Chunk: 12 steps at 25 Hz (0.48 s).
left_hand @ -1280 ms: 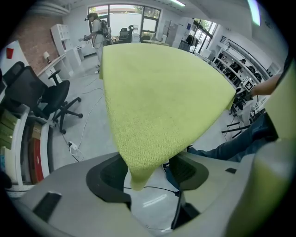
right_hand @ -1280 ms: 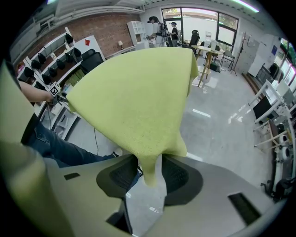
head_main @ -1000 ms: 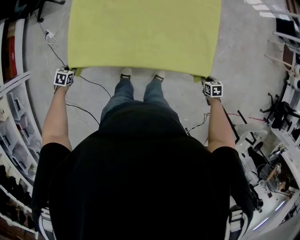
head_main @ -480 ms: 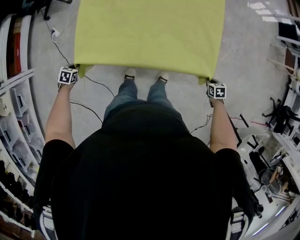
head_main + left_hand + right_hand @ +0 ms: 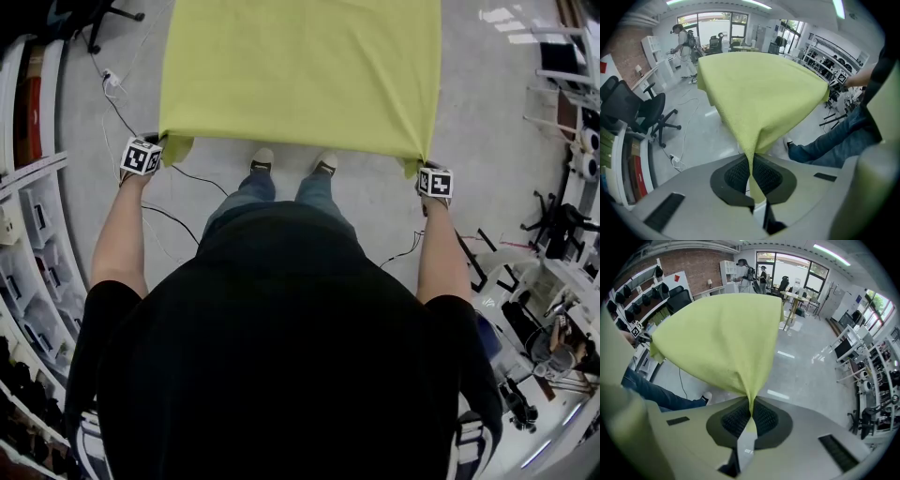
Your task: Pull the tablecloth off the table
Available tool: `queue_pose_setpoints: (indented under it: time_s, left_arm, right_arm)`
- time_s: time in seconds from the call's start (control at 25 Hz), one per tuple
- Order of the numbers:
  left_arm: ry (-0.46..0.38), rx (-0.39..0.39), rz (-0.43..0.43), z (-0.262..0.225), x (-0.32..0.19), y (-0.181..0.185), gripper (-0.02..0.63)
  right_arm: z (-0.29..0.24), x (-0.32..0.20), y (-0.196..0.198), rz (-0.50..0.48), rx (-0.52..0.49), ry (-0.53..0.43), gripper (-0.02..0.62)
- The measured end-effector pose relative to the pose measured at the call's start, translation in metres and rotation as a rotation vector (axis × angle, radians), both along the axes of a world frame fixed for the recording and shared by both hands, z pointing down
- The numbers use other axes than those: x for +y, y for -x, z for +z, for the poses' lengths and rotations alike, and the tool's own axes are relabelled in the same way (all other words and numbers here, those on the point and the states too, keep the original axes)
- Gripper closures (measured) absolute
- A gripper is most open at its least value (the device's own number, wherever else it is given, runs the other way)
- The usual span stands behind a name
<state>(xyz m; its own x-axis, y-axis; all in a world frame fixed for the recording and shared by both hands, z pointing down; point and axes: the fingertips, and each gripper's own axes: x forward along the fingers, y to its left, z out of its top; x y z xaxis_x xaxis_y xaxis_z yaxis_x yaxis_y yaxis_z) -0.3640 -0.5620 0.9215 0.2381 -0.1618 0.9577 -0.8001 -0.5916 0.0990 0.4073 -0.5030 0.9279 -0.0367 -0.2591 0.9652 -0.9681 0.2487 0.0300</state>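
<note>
- Left gripper (image 5: 751,174): jaws closed on the near left corner of the yellow-green tablecloth (image 5: 759,84). A pinch of fabric runs down between the pads, and a short tail shows below them.
- Right gripper (image 5: 750,417): the same, clamped on the near right corner, with the fabric gathered to a narrow fold at the pads.
- Both grippers point steeply down, with the forearms straight out in front of the body. In the head view they sit roughly abreast, the left a touch further forward, so neither hand is clearly nearer.
- The near hem runs side to side between the two grippers and looks fairly taut. The person's shoes (image 5: 263,157) stand just behind it on the grey floor (image 5: 487,103).
- From each grip the cloth fans up and away from the person, then lies flat across the top of the table. The table itself is covered, with no leg or edge visible.
- The key relation is that the whole cloth lies ahead of both grippers. My judgement is that the pull comes straight back toward the body, both hands together, to keep the hem square.
- Long axis: the cloth's far end is cut off in the head view. The gripper views suggest it runs away from the person, but this is not certain.
- Far: the side drops hang free, and an office chair (image 5: 635,110) stands well clear on the left.
</note>
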Motion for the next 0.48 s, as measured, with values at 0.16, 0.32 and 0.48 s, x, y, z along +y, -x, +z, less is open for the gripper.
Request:
queue_pose_setpoints:
  time_s: [0.16,0.32,0.48]
  left_arm:
    - [-0.009,0.023,0.072,-0.010,0.014,0.010,0.581]
    - [-0.034,0.036,0.108,-0.023,0.024,0.015,0.581]
    - [-0.058,0.025,0.100,-0.040,0.043,0.019,0.581]
  right_arm:
    - [-0.018,0.015,0.010,-0.006,0.058,0.003,0.574]
    - [-0.035,0.027,0.015,0.011,0.087,-0.016,0.574]
    - [-0.046,0.045,0.019,0.007,0.086,-0.035,0.574]
